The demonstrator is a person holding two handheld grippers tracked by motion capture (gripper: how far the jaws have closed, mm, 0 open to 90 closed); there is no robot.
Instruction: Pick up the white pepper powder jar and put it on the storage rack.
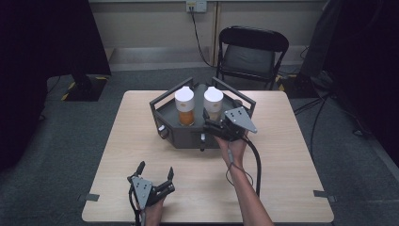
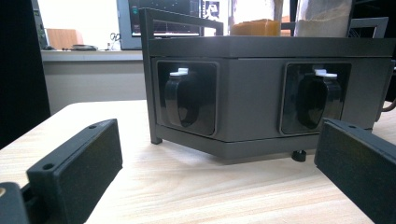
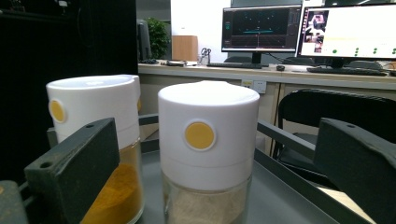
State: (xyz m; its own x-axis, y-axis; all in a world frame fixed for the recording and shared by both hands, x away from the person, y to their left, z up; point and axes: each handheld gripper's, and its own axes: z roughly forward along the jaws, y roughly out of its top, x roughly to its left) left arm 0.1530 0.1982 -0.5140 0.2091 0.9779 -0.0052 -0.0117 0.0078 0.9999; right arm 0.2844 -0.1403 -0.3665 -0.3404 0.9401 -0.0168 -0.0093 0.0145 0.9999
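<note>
Black right gripper (image 1: 212, 123): jaws spread, holding nothing, level with the pale-filled jar (image 3: 208, 158) on the grey rack (image 1: 165, 113).
Left gripper (image 1: 155, 173): released, low near the surface (image 1: 282, 155) edge, well apart from the rack.
Orange-filled jar (image 1: 185, 106): just beside the pale one.
Step, judged: centre the jaws on the white lid, clear of the neighbour, before closing.
Writing: none readable; plain yellow dot on each lid.
</note>
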